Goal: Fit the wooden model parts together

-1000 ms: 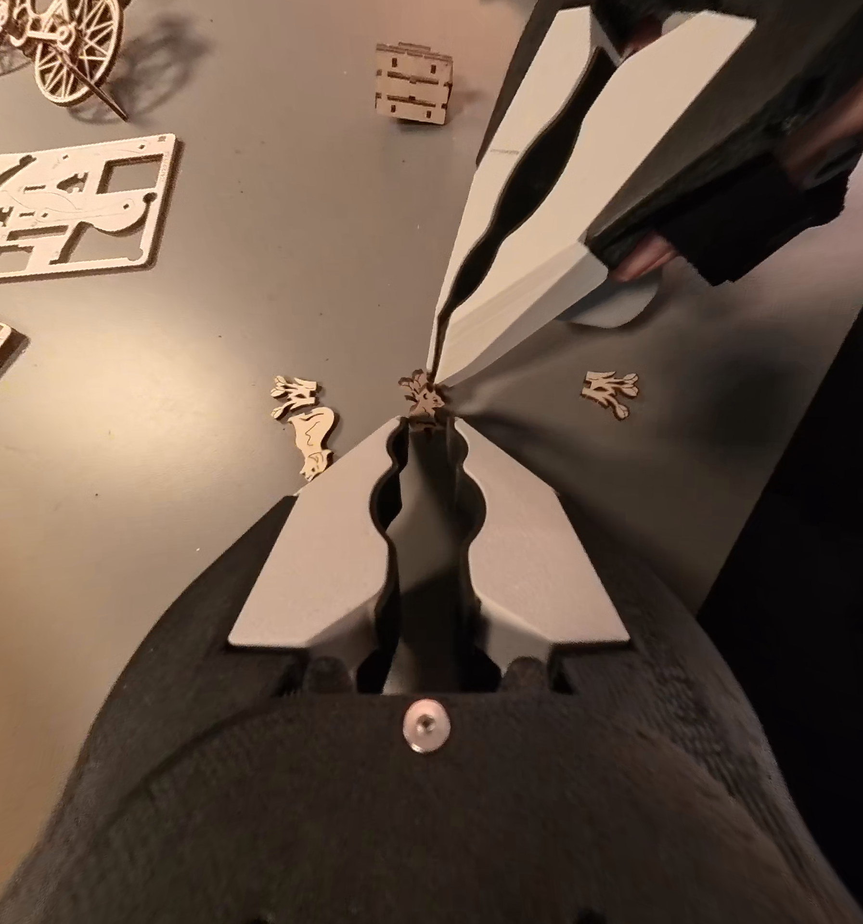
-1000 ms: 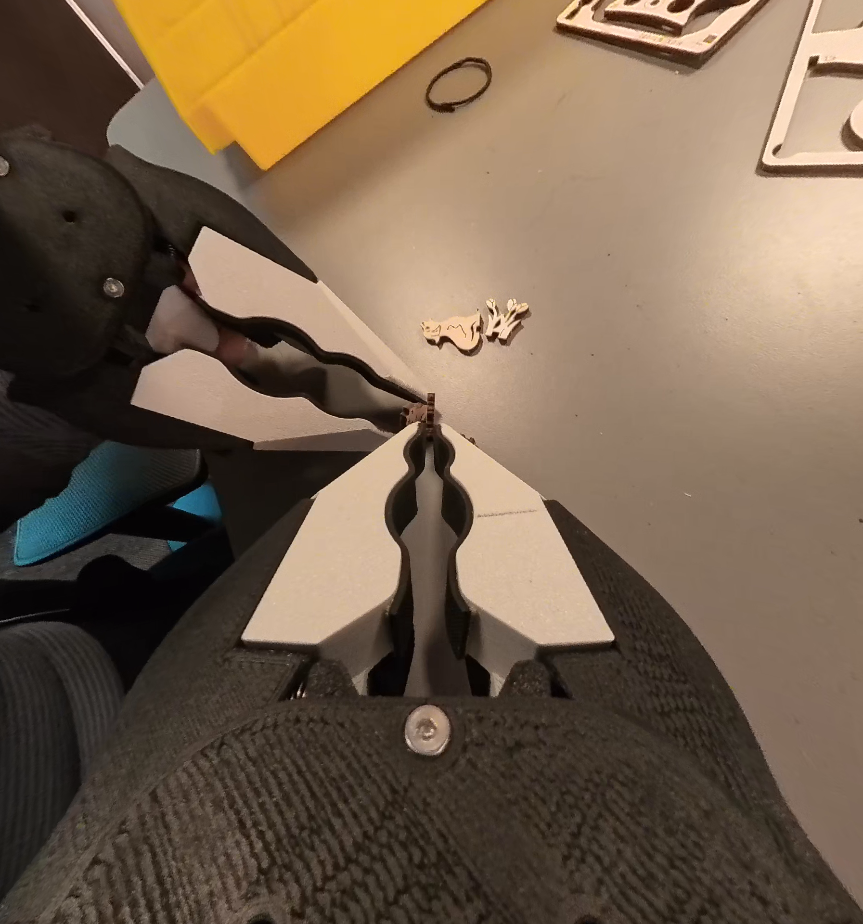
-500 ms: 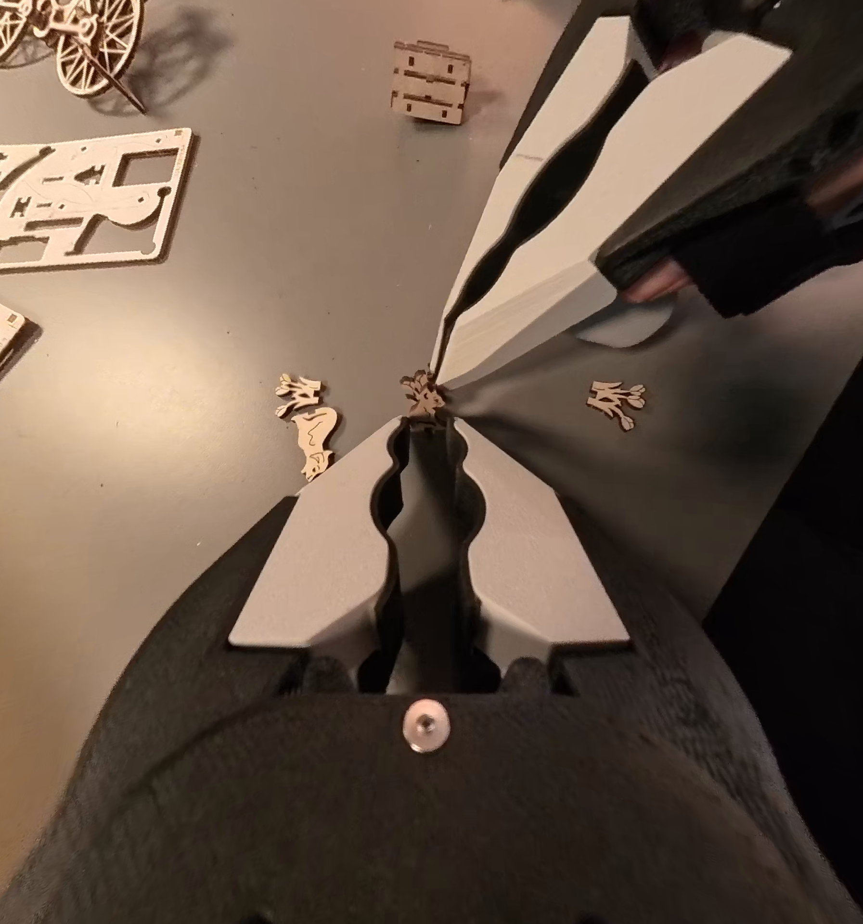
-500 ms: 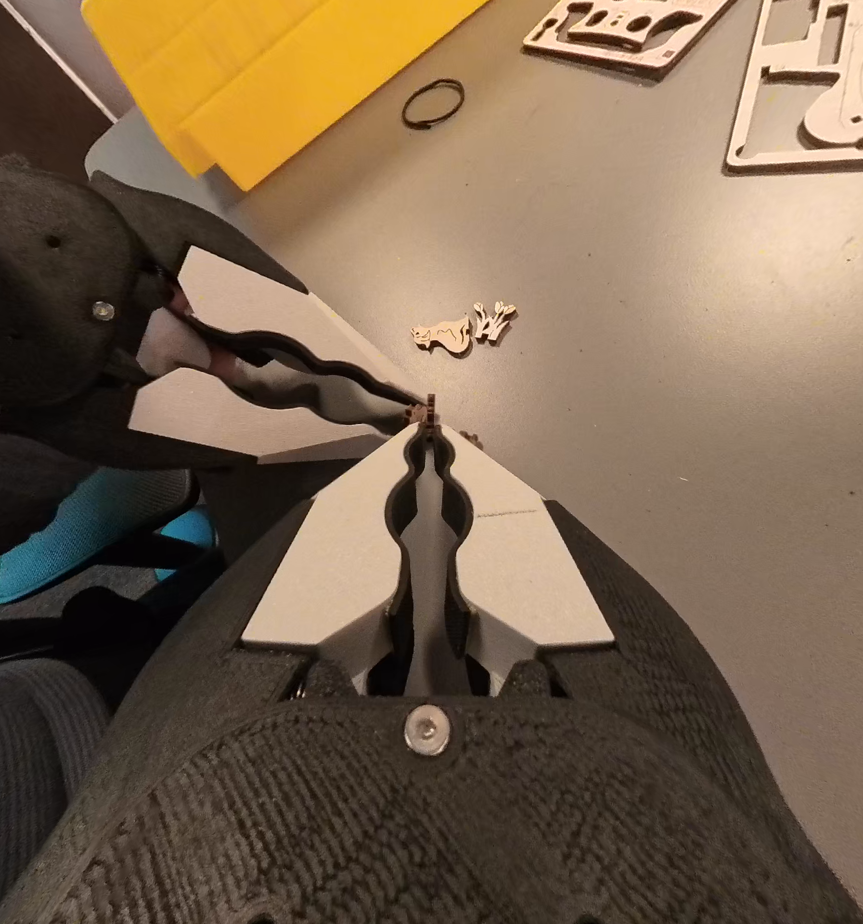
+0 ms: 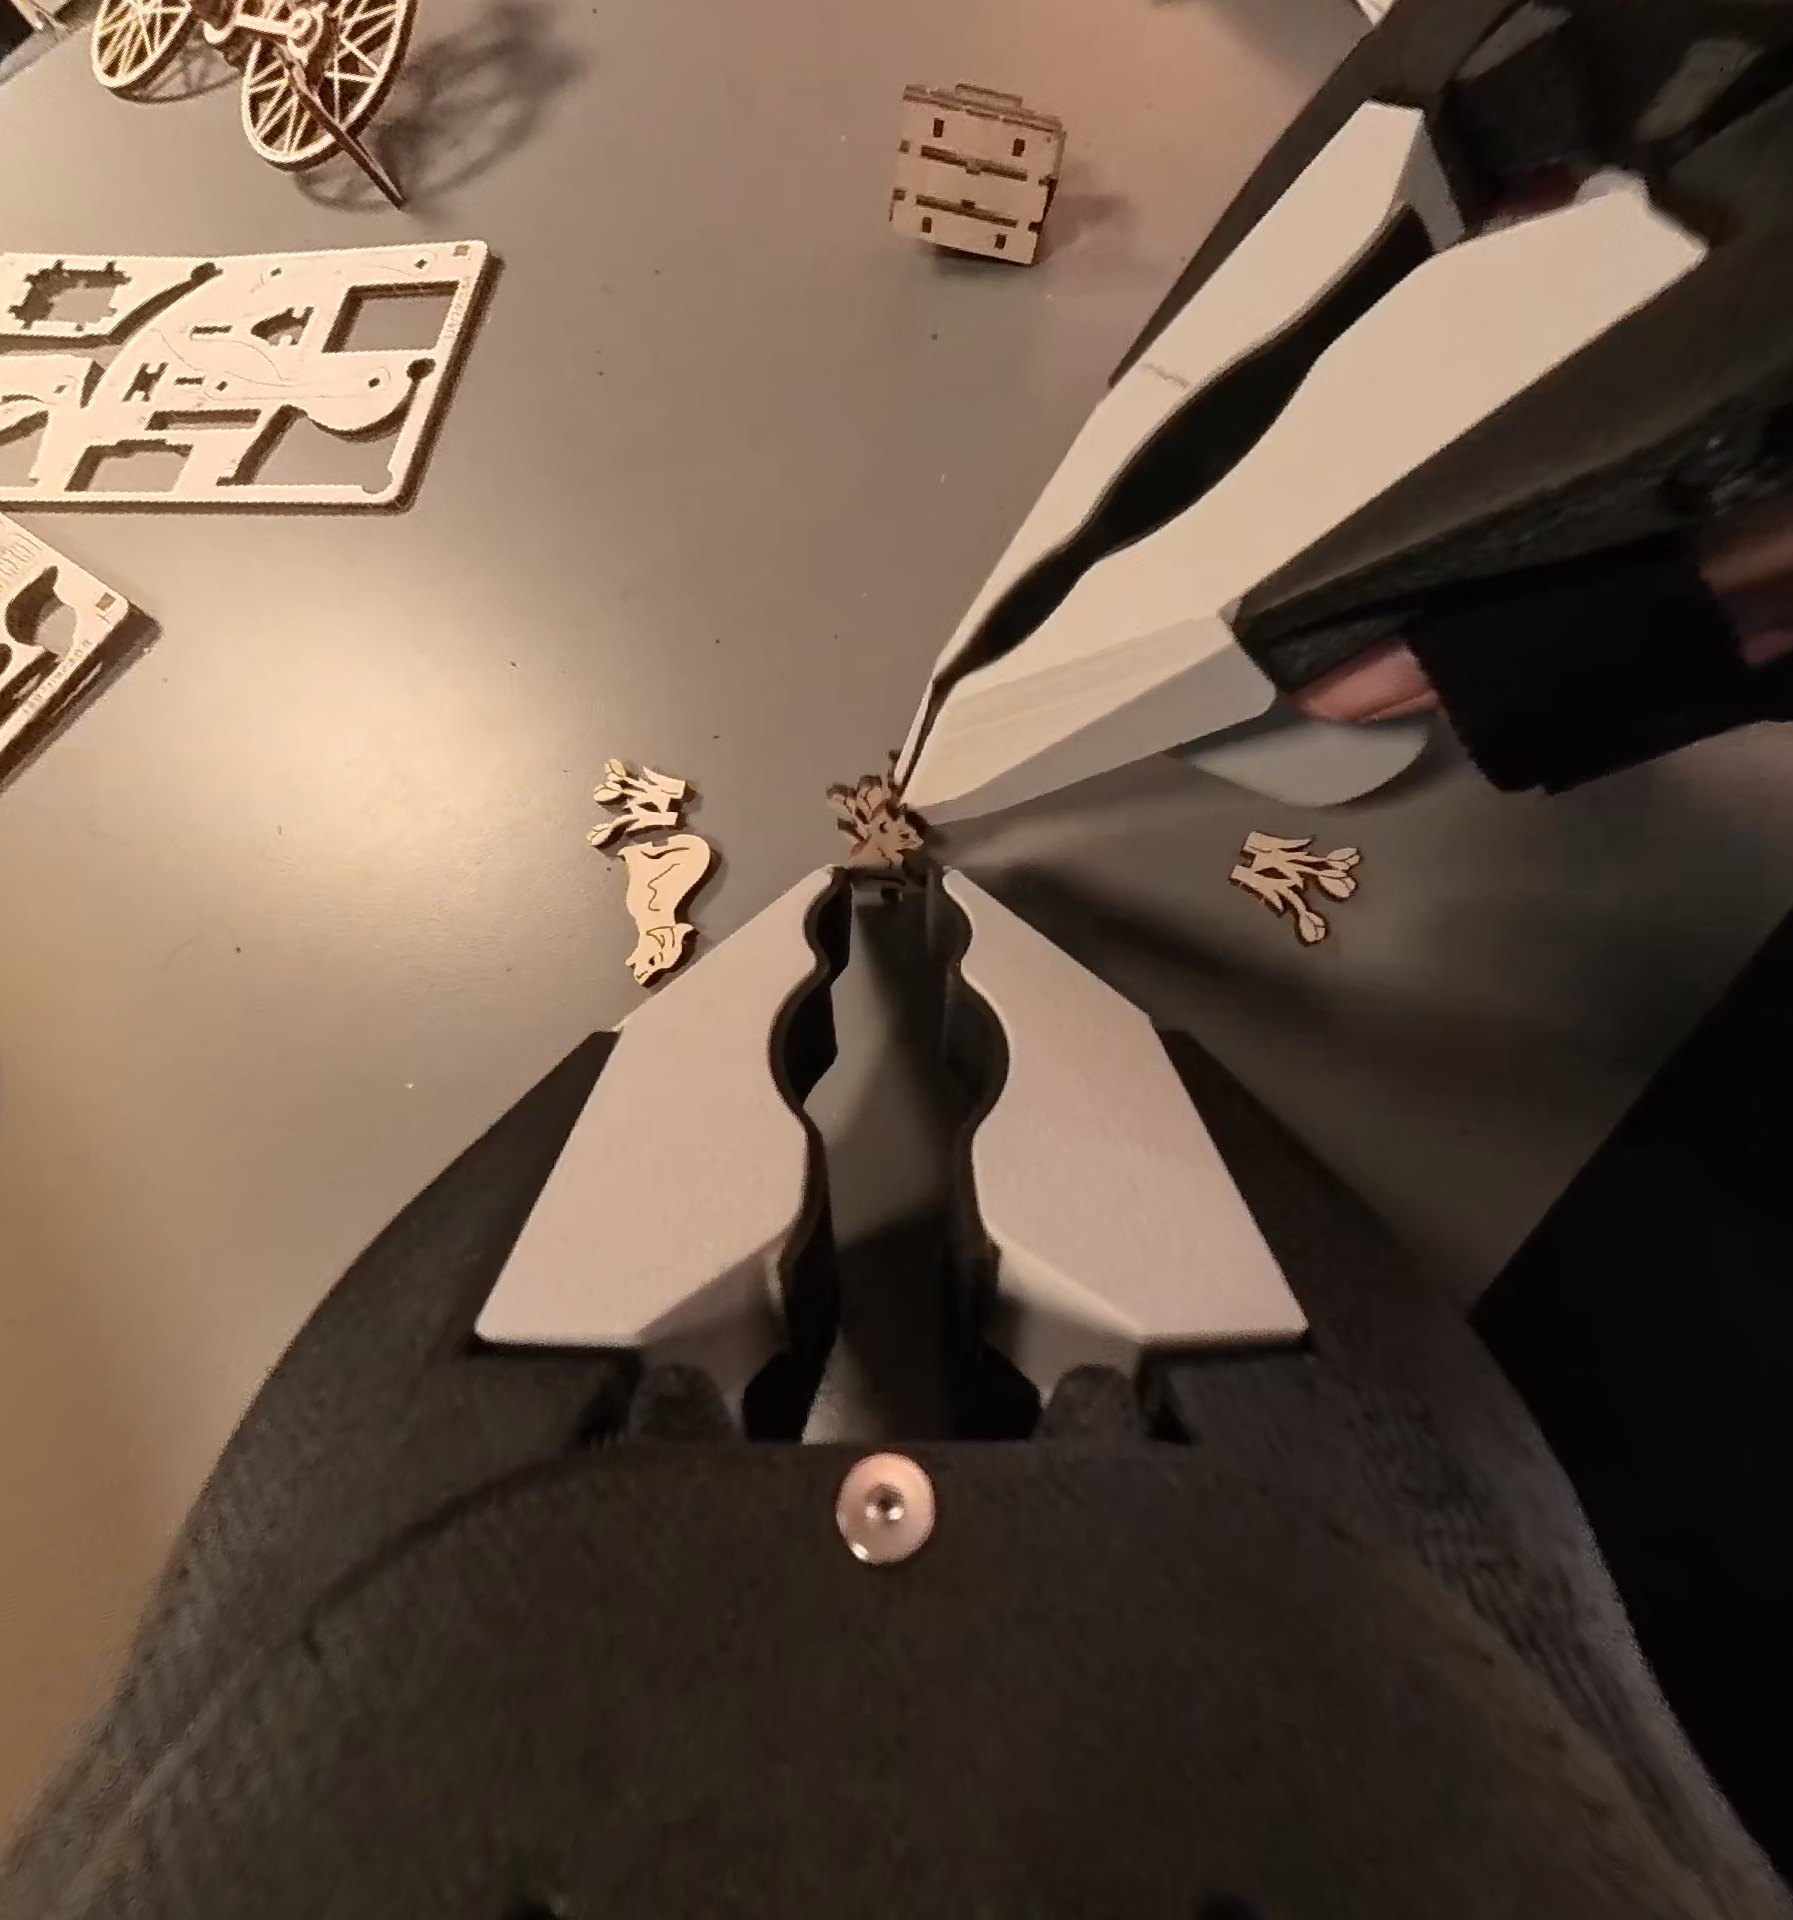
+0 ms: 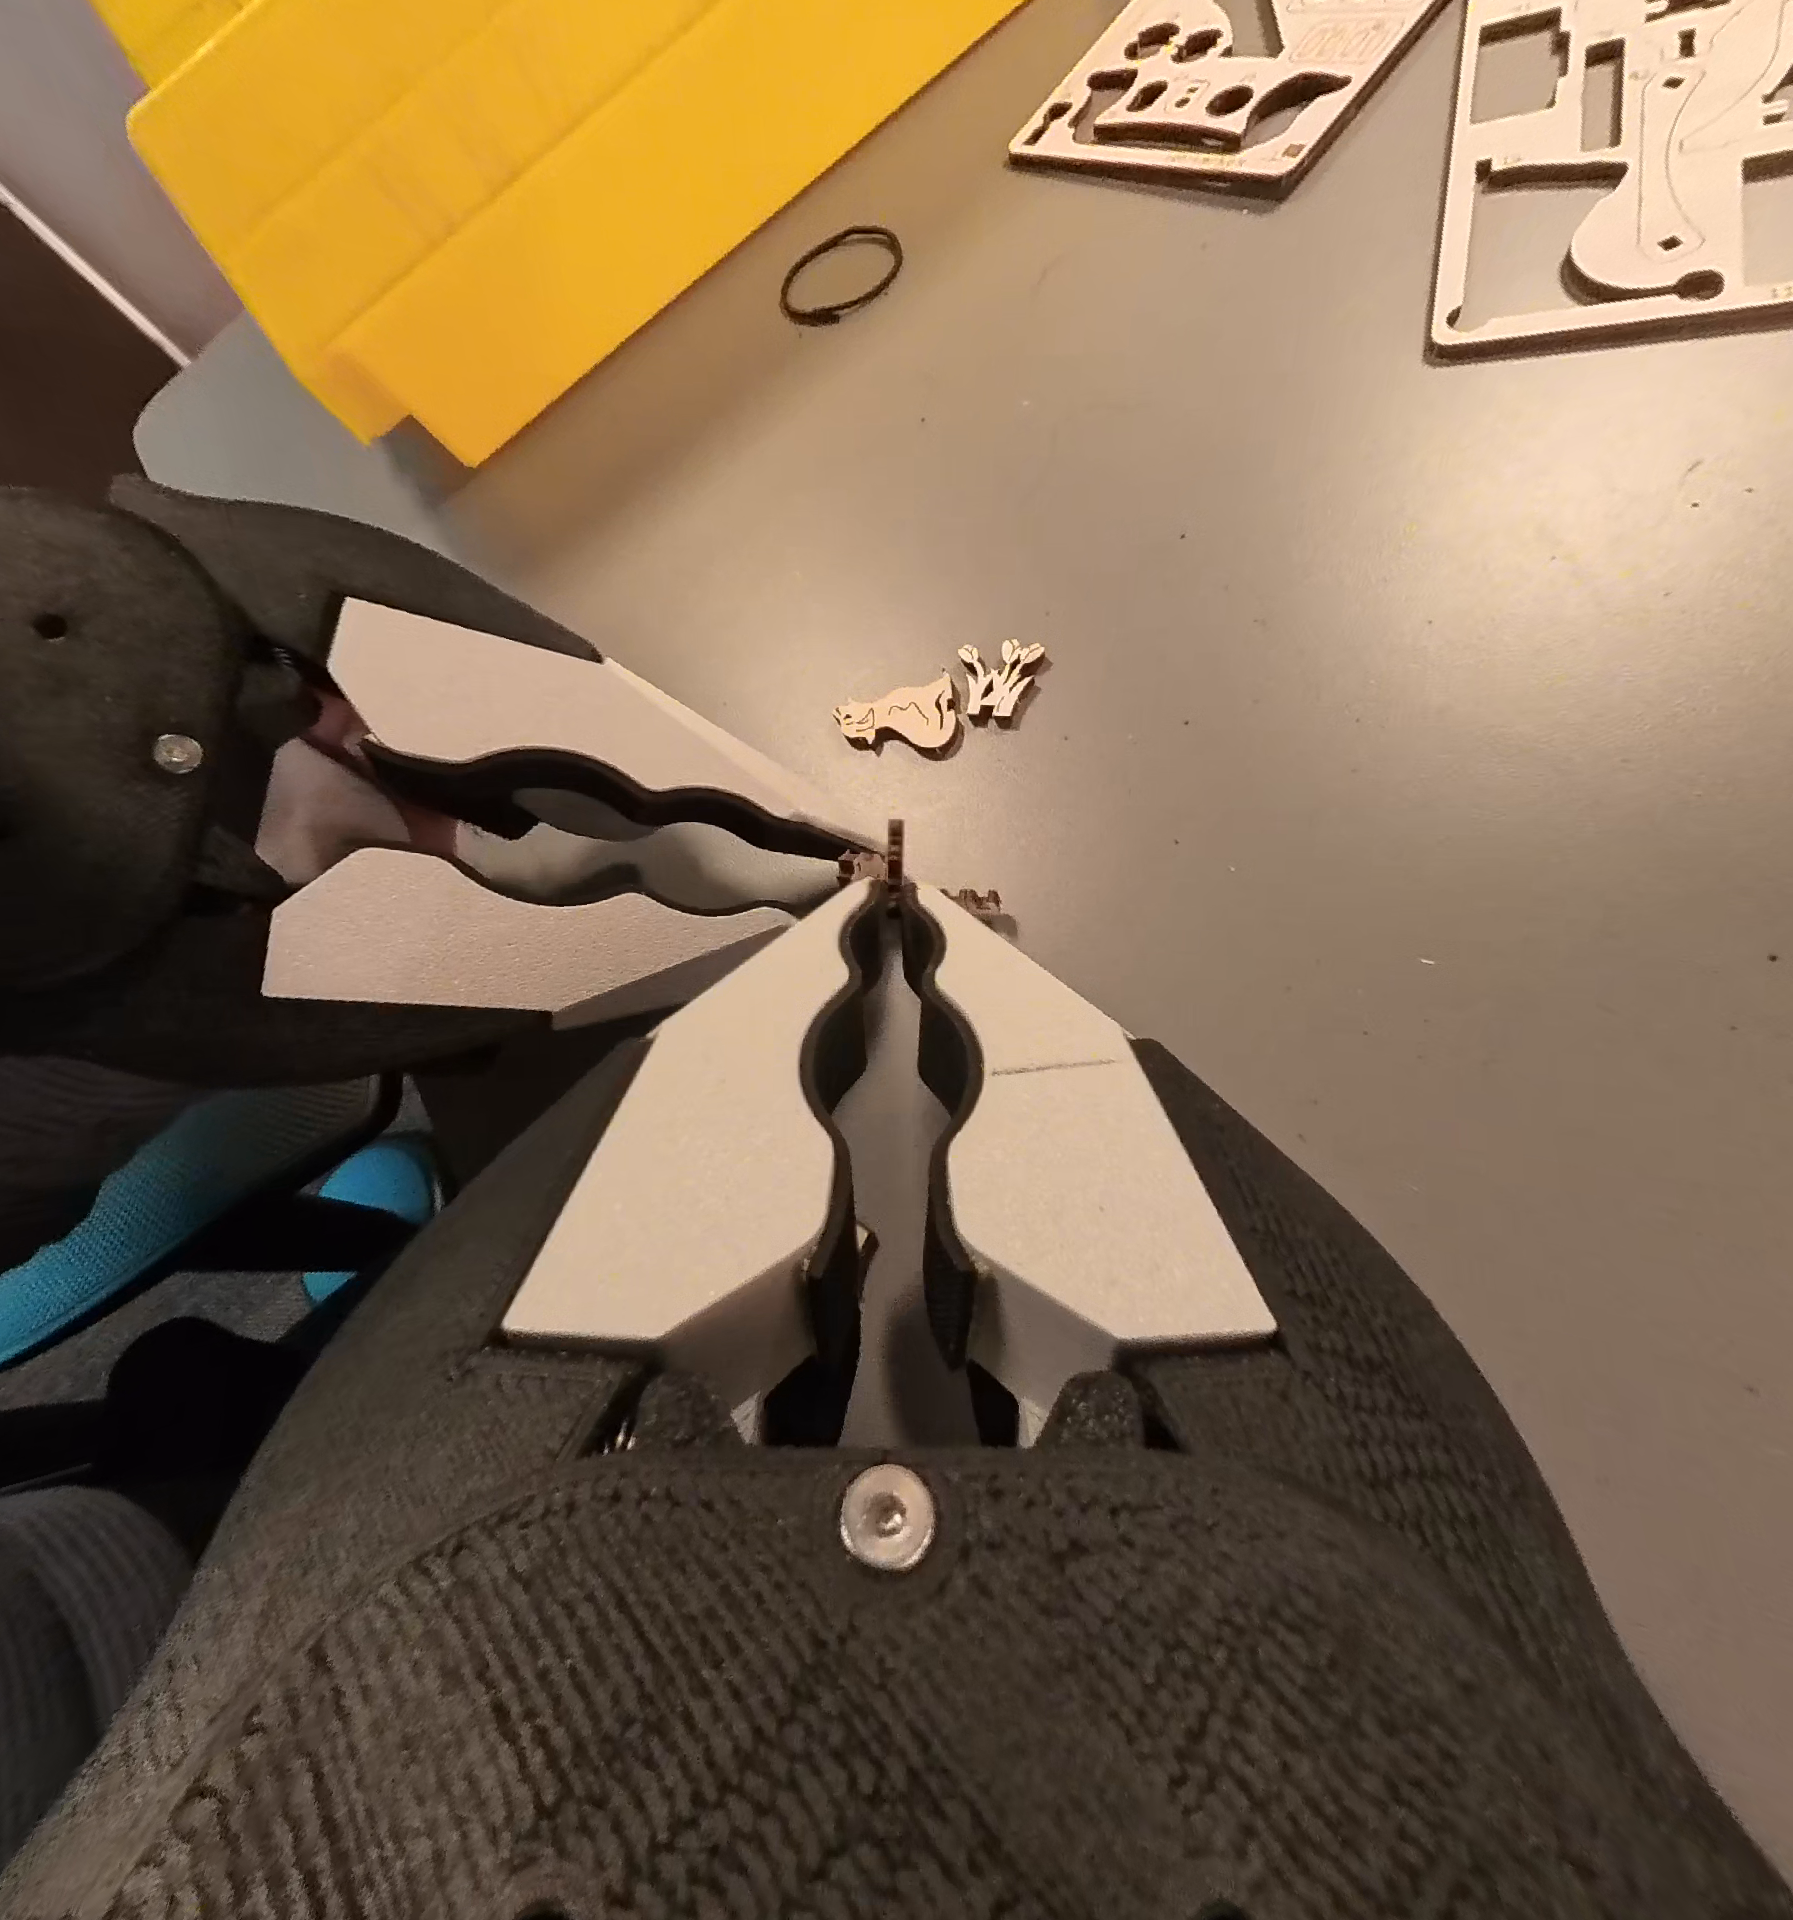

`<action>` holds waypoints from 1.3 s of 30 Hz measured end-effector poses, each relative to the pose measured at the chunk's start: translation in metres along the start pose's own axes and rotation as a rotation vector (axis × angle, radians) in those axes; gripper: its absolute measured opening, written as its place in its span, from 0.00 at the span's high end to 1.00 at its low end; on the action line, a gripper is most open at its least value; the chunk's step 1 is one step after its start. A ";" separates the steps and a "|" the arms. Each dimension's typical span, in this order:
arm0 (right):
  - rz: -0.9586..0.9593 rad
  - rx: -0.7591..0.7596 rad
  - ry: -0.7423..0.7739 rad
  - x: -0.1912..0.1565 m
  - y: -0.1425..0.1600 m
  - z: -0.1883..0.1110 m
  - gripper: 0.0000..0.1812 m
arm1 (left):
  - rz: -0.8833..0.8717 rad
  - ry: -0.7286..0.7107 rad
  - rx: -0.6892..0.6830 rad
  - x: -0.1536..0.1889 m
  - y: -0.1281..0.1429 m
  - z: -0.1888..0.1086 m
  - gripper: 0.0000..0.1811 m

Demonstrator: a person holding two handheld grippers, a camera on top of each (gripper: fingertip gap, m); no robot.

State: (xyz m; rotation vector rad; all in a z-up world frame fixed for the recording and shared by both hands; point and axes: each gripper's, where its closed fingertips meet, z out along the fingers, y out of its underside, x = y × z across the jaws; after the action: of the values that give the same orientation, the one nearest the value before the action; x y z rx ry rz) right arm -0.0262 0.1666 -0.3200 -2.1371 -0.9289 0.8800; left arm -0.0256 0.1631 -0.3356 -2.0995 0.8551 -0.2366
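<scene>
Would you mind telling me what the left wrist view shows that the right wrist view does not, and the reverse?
Only the left wrist view shows the wheeled wooden model, the small wooden box and a lone plant-shaped piece. Only the right wrist view shows the yellow folder and the whole black ring.

Both show the left gripper and right gripper, each shut on small wooden pieces held tip to tip, plus the animal-shaped piece lying on the table.

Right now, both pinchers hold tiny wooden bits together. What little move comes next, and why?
Probably a gentle squeeze together: the left gripper and right gripper each pinch a small wooden piece, tips nearly touching above the table, and whether they are fully joined cannot be seen.
</scene>
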 end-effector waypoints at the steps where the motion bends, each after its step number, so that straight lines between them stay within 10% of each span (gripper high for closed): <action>1: -0.001 0.003 0.005 0.000 0.000 0.001 1.00 | -0.002 0.000 -0.001 0.000 0.000 0.000 0.93; 39: 0.020 -0.077 -0.058 0.000 -0.001 0.005 1.00 | -0.038 -0.003 -0.007 -0.003 0.001 0.001 0.93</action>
State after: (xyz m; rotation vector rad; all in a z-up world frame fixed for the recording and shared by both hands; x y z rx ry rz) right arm -0.0304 0.1686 -0.3226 -2.1998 -0.9863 0.9352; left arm -0.0278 0.1653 -0.3362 -2.1241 0.8158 -0.2512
